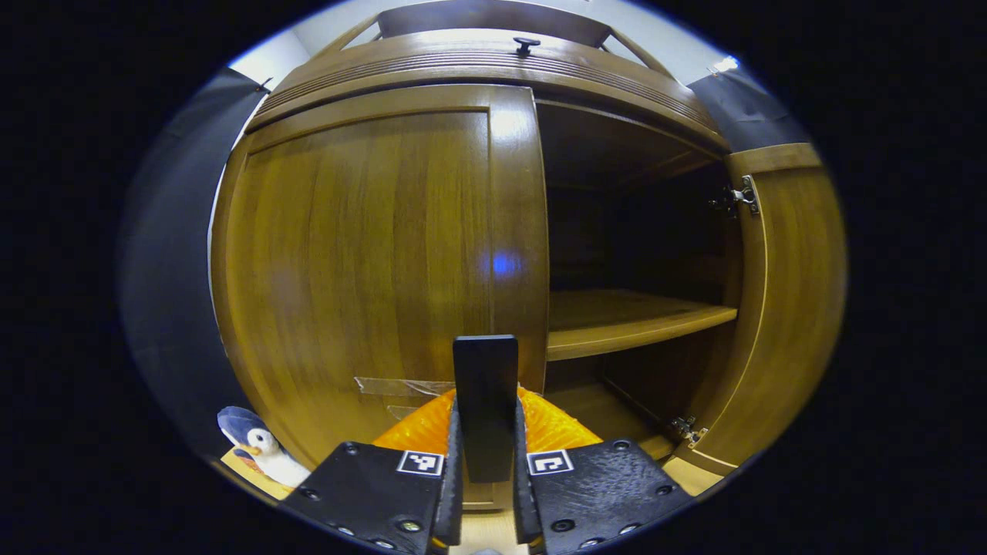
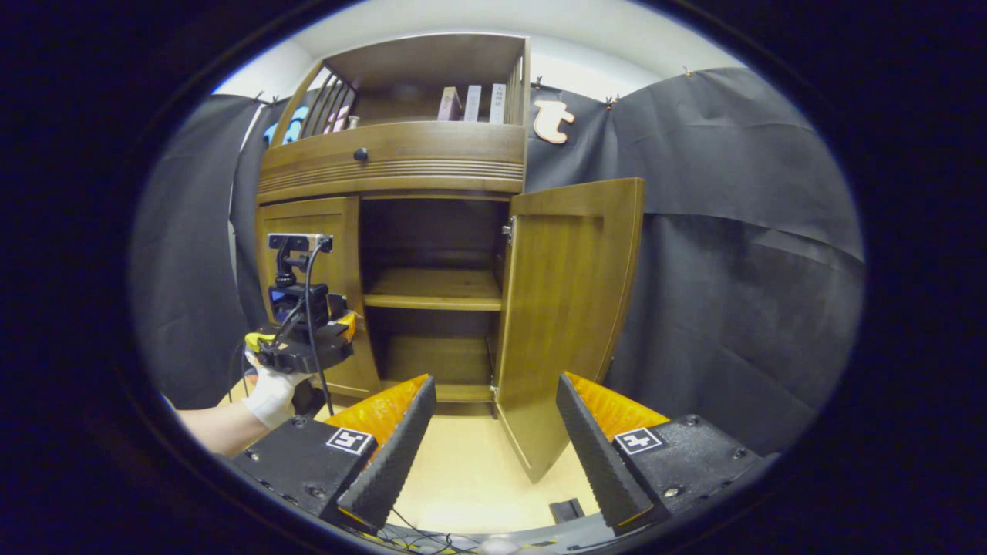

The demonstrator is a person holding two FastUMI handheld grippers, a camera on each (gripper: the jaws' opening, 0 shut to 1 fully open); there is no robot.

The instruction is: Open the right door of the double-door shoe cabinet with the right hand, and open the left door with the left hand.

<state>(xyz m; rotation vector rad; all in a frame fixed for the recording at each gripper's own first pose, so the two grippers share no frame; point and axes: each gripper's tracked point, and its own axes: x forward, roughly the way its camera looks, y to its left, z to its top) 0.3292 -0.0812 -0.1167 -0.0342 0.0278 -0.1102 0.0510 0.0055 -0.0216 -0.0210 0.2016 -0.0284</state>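
1. The shoe cabinet (image 2: 393, 166) stands against the booth's black cloth wall. Its right door (image 2: 567, 308) is swung wide open, edge toward the camera in the right gripper view.
2. The left door (image 1: 370, 262) is shut or nearly so, flat across its half of the front.
3. The open right half shows one wooden shelf (image 1: 624, 316) across the middle and a bottom board below it. Both look bare; the back of the compartment is dark and hard to read.
4. Above the doors runs a curved drawer front with a small dark knob (image 2: 360, 154).
5. The top hutch holds several upright books or boxes (image 2: 472, 103) side by side. A small object sits to their left, too small to name.
6. Left claw (image 1: 486, 462): its fingers are clamped on a dark upright handle (image 1: 486, 385) at the free edge of the left door, one finger on each side.
7. In the right gripper view the left claw is seen farther off, in front of the left door, held by a hand (image 2: 270, 393) in a pale glove.
8. Right claw (image 2: 493, 455): fingers wide apart, nothing between them, hanging back from the cabinet above the pale floor (image 2: 470, 470), close to the open door's lower corner.
9. A stuffed penguin toy (image 1: 258, 447) sits low, just left of the cabinet base.
10. A strip of clear tape (image 1: 401, 385) is stuck to the lower left door.
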